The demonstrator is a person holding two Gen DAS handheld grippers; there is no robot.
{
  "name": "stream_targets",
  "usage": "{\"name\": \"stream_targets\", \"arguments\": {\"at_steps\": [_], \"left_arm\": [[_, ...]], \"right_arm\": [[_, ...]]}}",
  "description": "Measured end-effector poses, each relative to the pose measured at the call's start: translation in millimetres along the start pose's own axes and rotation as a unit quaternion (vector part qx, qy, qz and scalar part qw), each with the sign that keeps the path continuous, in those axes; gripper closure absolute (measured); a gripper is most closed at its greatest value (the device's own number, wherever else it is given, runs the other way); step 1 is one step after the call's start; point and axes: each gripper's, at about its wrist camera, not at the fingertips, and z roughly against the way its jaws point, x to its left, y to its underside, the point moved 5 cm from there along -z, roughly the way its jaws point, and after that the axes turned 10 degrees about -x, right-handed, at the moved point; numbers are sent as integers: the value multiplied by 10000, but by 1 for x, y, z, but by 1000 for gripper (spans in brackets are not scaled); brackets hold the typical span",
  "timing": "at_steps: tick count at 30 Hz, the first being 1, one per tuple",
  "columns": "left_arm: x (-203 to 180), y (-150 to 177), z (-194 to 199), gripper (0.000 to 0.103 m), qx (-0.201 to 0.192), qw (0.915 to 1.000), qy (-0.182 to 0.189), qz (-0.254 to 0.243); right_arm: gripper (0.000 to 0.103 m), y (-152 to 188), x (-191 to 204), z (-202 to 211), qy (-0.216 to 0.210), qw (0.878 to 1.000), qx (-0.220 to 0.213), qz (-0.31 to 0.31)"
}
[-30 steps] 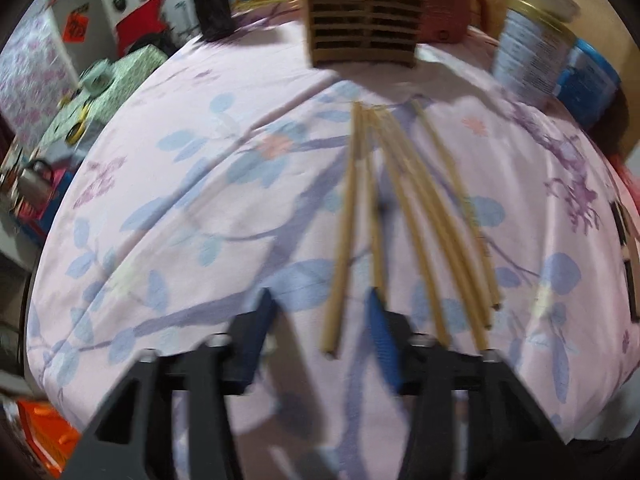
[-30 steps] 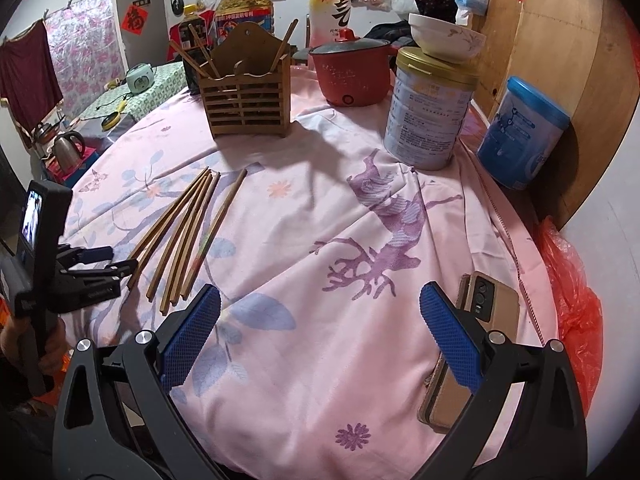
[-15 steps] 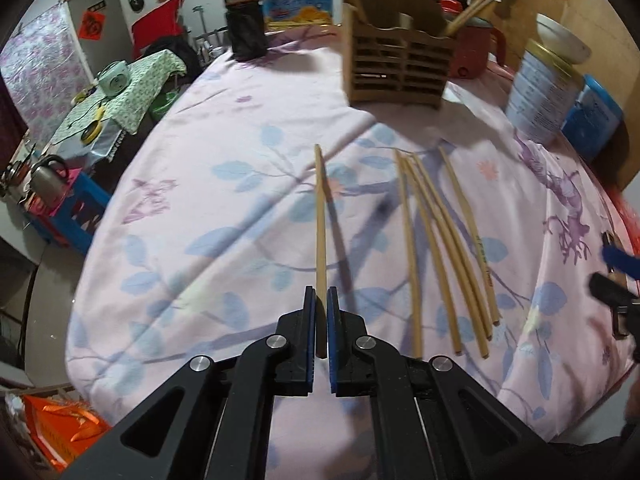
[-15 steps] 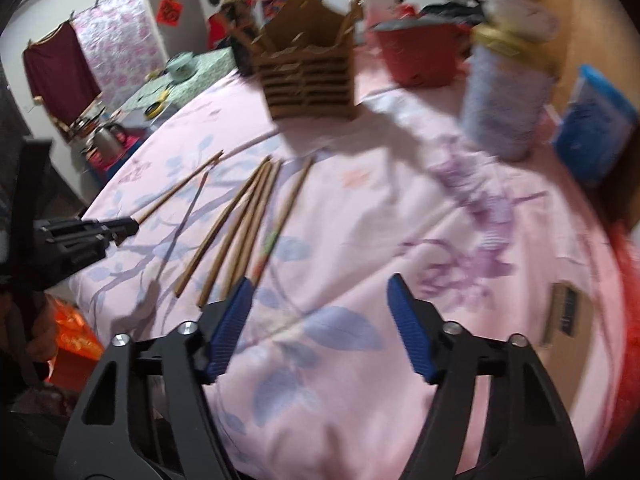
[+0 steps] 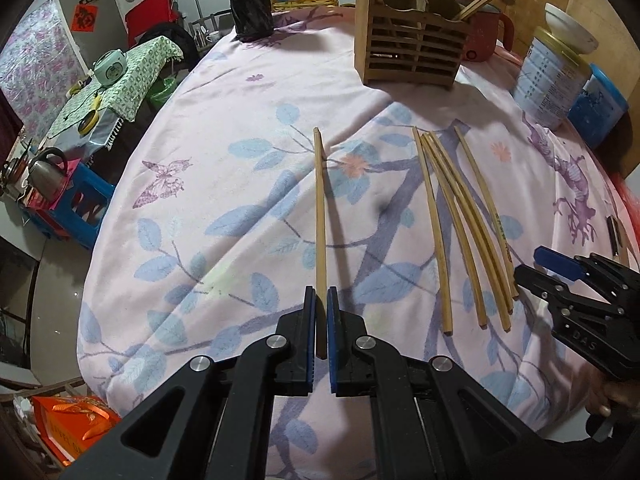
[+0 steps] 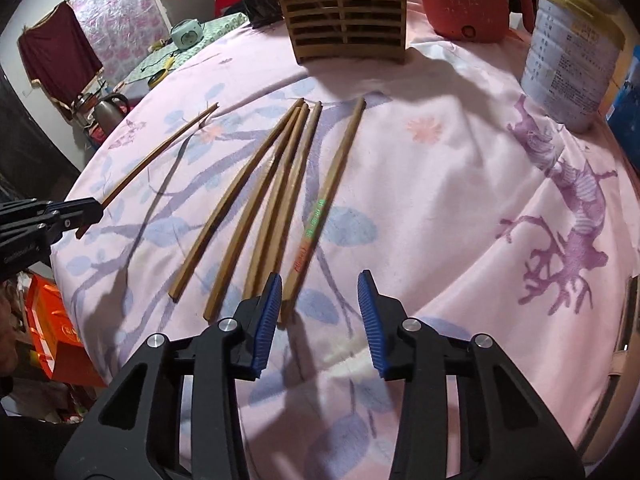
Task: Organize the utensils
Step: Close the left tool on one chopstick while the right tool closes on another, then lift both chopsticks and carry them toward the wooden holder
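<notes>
My left gripper [image 5: 321, 312] is clenched on the near end of one chopstick [image 5: 320, 216], lifted clear of the others. Five chopsticks [image 6: 276, 200] lie loose on the counter [image 6: 460, 208], well short of the wooden holder [image 6: 346, 12] at the far side, which already has a few in it. My right gripper [image 6: 320, 312] is closing around the rightmost one [image 6: 324, 212], not yet pinching it. Most of the sorting is left, I judge.
</notes>
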Motion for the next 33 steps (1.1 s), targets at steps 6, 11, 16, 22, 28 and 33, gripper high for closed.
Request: {"name": "stream_targets", "arguments": {"at_steps": [6,11,16,22,28,33], "left_arm": [[3,0,1,97,39,9999,26,-100],[1,-4,-3,97,40,9997,110,-216],[-3,-7,-6,97,39,9995,155,-265],[-6,-2,-11,97,180,9991,172,-353],[-4,-7,-9,97,133,9989,185,-401],[-2,-50,24,97,-465,9980,242,-362]], "right_arm": [[68,0,-3,-6,188,9997,-74,-164],[71,7,-25,3,451,9980,-129,-431],[69,12,-25,9,238,9976,-178,-621],[86,16,-19,8,458,9978,-346,-341],[97,9,-25,21,609,9958,-648,-214],[96,-43,-27,67,713,9880,-1368,-31]]}}
